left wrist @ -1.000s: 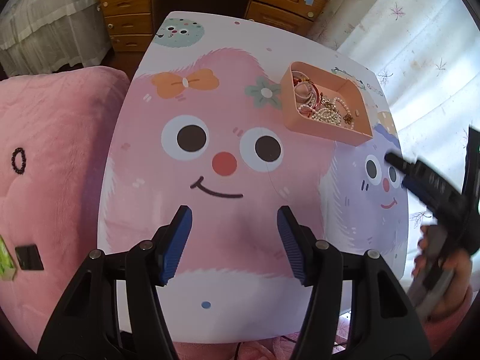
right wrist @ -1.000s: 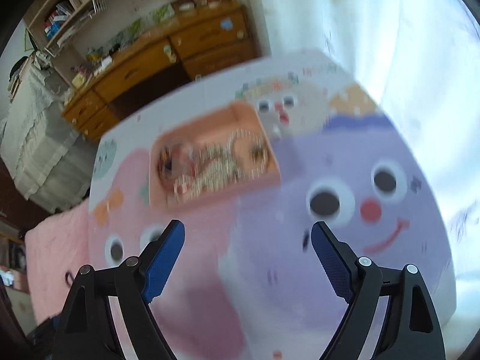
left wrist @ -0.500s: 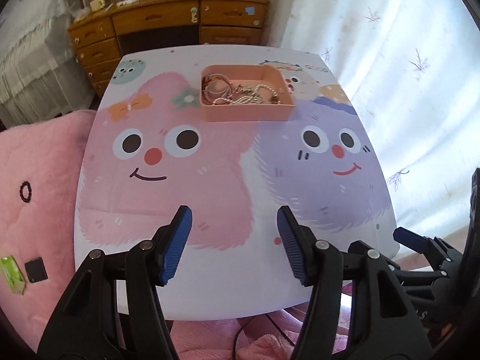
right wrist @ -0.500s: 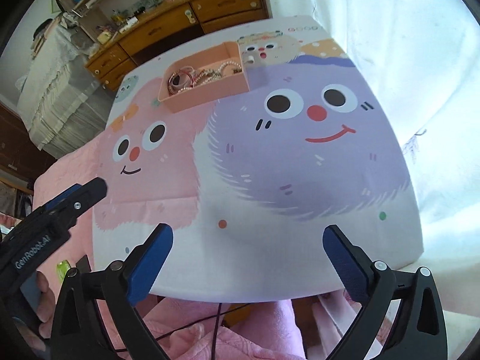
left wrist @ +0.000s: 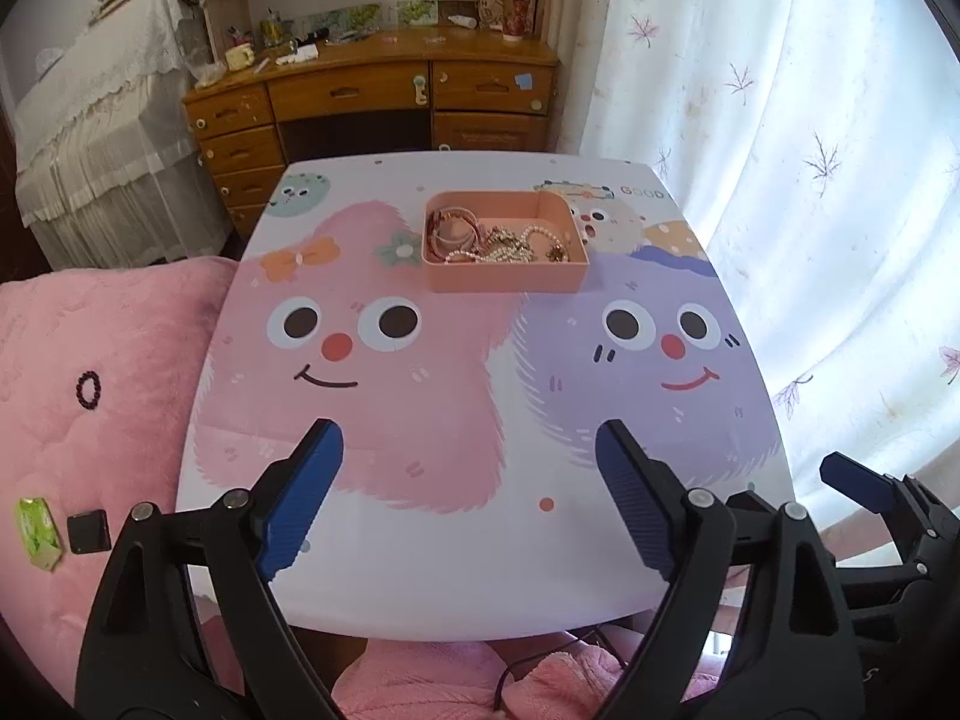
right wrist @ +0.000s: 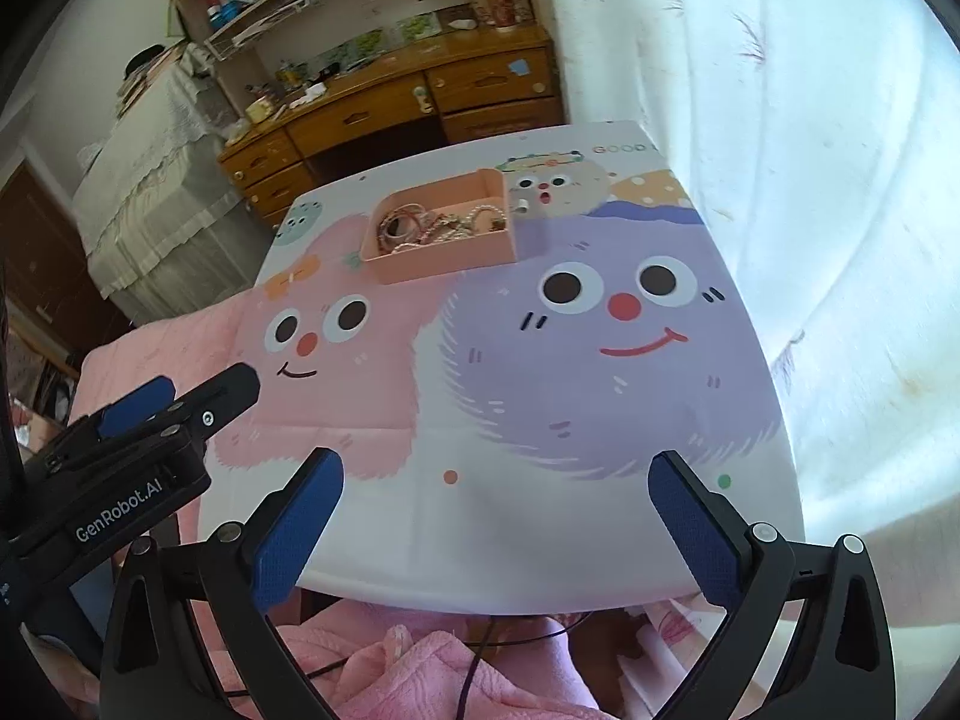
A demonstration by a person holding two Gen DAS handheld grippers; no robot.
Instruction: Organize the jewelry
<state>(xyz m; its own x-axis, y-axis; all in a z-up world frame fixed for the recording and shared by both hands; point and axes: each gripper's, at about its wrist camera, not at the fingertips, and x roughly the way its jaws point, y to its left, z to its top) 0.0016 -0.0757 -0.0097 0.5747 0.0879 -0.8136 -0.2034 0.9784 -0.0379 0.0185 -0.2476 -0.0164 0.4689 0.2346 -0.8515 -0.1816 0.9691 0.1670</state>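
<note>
A peach-coloured box [left wrist: 504, 275] [right wrist: 447, 258] stands near the far edge of the cartoon-printed table [left wrist: 420, 564] [right wrist: 540, 552]. Inside it lies a tangle of jewelry [left wrist: 498, 243] [right wrist: 438, 225]: pearl strands, bracelets and chains. My left gripper [left wrist: 468, 492] hangs above the table's near edge, its jaws opening, nothing between them. My right gripper [right wrist: 492, 510] is held over the near edge too, open wide and empty. Each gripper shows at the side of the other's view: the right gripper [left wrist: 864, 483], the left gripper [right wrist: 180, 399]. Both are far from the box.
A pink quilt [left wrist: 90, 360] lies left of the table, with a green packet [left wrist: 37, 533] and a small black square [left wrist: 88, 531] on it. A wooden desk with drawers [left wrist: 372, 102] stands behind the table. A white curtain [left wrist: 810, 180] hangs along the right side. Pink fabric and a cable [right wrist: 474, 666] lie below the near edge.
Both grippers have drawn back and up from the box toward the table's near edge. The left jaws have spread wider in the last half second; the right jaws widened earlier.
</note>
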